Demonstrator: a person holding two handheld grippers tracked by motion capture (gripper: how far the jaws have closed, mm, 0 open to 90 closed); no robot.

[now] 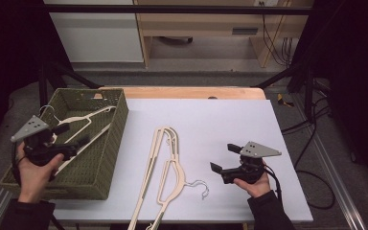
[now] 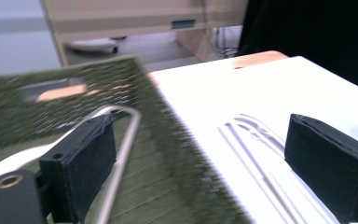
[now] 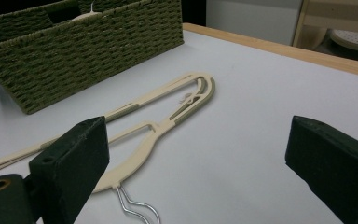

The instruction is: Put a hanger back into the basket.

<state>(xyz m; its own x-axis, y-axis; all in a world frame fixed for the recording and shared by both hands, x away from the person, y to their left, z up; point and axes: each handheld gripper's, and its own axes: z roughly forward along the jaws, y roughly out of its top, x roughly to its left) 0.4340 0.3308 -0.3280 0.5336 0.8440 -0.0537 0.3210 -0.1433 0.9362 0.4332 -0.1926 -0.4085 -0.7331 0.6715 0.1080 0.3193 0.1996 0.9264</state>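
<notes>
One cream plastic hanger [image 1: 79, 125] already lies in the green woven basket [image 1: 106, 158]. The left gripper [image 1: 69, 139] hangs over it, jaws spread wide and empty. Probably two more cream hangers [image 1: 165, 165] wait on the white table [image 1: 230, 124]. The right gripper [image 1: 223, 158], spread and empty too, rests beside them.

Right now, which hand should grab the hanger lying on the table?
Probably the right. The right gripper hovers open beside the cream hanger on the white table, facing it. The left gripper, also open, is over the green basket, above another hanger already inside.
</notes>
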